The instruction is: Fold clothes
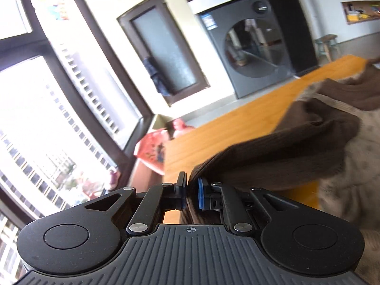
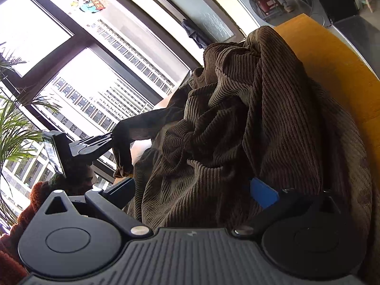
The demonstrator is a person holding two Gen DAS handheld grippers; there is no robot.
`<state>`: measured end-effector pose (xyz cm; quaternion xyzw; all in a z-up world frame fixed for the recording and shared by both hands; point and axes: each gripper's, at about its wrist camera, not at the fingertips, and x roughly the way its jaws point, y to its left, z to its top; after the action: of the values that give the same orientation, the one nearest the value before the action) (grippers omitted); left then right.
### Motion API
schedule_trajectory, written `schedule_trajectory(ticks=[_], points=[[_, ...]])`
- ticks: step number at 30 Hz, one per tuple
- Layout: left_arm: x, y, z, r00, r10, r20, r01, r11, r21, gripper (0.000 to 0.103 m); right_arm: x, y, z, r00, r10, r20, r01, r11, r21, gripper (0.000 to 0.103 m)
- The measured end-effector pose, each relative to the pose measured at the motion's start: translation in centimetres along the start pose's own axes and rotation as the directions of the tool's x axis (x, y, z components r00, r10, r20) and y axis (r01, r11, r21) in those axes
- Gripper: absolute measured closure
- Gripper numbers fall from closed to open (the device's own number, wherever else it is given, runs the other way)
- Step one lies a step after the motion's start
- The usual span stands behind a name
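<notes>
A brown corduroy garment (image 1: 308,137) lies bunched on the orange wooden table (image 1: 228,128). My left gripper (image 1: 190,191) is shut on a corner of the garment and holds it lifted over the table's near edge. In the right wrist view the garment (image 2: 249,123) hangs crumpled in front of the camera. My right gripper (image 2: 197,190) has its fingers spread wide with the cloth draped between them; the blue pad (image 2: 262,192) of one finger shows. The left gripper also shows in the right wrist view (image 2: 111,140), clamped on a stretched corner of the cloth.
A dark washing machine (image 1: 251,47) stands beyond the table. A large window (image 2: 95,76) and a frosted door (image 1: 163,49) fill the far wall. A palm plant (image 2: 14,123) is at the left. A red patterned item (image 1: 152,149) sits beside the table (image 2: 332,66).
</notes>
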<state>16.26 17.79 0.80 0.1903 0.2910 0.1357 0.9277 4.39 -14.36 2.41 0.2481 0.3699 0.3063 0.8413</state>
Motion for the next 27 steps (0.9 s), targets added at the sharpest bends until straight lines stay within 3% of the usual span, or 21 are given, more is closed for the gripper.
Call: schedule_trajectory(ticks=[4,8,10,12,14,16,18,19,20,21,24,25,26,27], points=[[0.2,2.3,1.0,0.999,-0.048,0.000,0.047,0.984,-0.172,0.088,0.1,1.2,0.4,0.999,-0.027,-0.017,0.026,0.998,-0.056,0.000],[-1.7,2.6,1.5,0.996,-0.078,0.034,0.083,0.976,-0.203,0.064,0.2,2.3,0.7,0.998,-0.056,-0.032,0.052,0.992,-0.112,0.000],[-2.3,2.6,1.6,0.996,-0.085,0.039,0.091,0.976,-0.199,0.059,0.2,2.9,0.9,0.997,-0.070,-0.039,0.064,0.988,-0.140,0.000],[-2.9,2.7,1.7,0.993,-0.105,0.050,0.113,0.974,-0.196,0.050,-1.3,4.0,2.2,0.992,-0.119,0.050,0.127,0.966,-0.224,0.000],[-3.3,2.7,1.7,0.983,-0.164,0.077,0.177,0.962,-0.207,0.043,-2.6,4.7,3.8,0.966,-0.214,0.145,0.249,0.922,-0.298,0.000],[-3.8,2.2,1.8,0.960,-0.257,0.113,0.275,0.938,-0.209,0.032,-2.7,3.8,5.5,0.933,-0.308,0.184,0.353,0.880,-0.319,0.000],[-4.2,1.0,1.9,0.900,-0.405,0.162,0.432,0.882,-0.191,0.020,-2.1,1.7,7.0,0.912,-0.372,0.173,0.409,0.861,-0.304,0.001],[-4.3,0.0,2.1,0.868,-0.466,0.173,0.492,0.855,-0.164,0.017,-1.6,0.6,7.5,0.905,-0.398,0.153,0.426,0.860,-0.282,0.010],[-4.2,-1.1,2.2,0.848,-0.502,0.173,0.524,0.842,-0.128,0.015,-1.0,-0.5,7.8,0.897,-0.422,0.132,0.442,0.859,-0.258,0.024],[-4.1,-2.4,2.3,0.832,-0.528,0.169,0.547,0.832,-0.092,0.015,-0.6,-0.6,8.0,0.895,-0.429,0.121,0.445,0.855,-0.265,0.031],[-2.5,-5.5,2.9,0.821,-0.550,0.152,0.558,0.830,-0.009,0.014,0.2,0.5,8.2,0.900,-0.423,0.105,0.432,0.839,-0.330,0.034],[-1.6,-6.2,3.2,0.820,-0.554,0.142,0.561,0.828,-0.008,0.014,0.5,0.9,8.3,0.902,-0.421,0.100,0.427,0.833,-0.351,0.043],[-0.6,-6.8,3.5,0.820,-0.558,0.131,0.564,0.826,-0.013,0.014,0.7,1.2,8.4,0.903,-0.419,0.094,0.422,0.826,-0.372,0.064],[0.3,-7.0,3.7,0.815,-0.567,0.122,0.573,0.819,-0.023,0.014,1.0,1.6,8.5,0.904,-0.417,0.088,0.417,0.820,-0.393,0.075]])
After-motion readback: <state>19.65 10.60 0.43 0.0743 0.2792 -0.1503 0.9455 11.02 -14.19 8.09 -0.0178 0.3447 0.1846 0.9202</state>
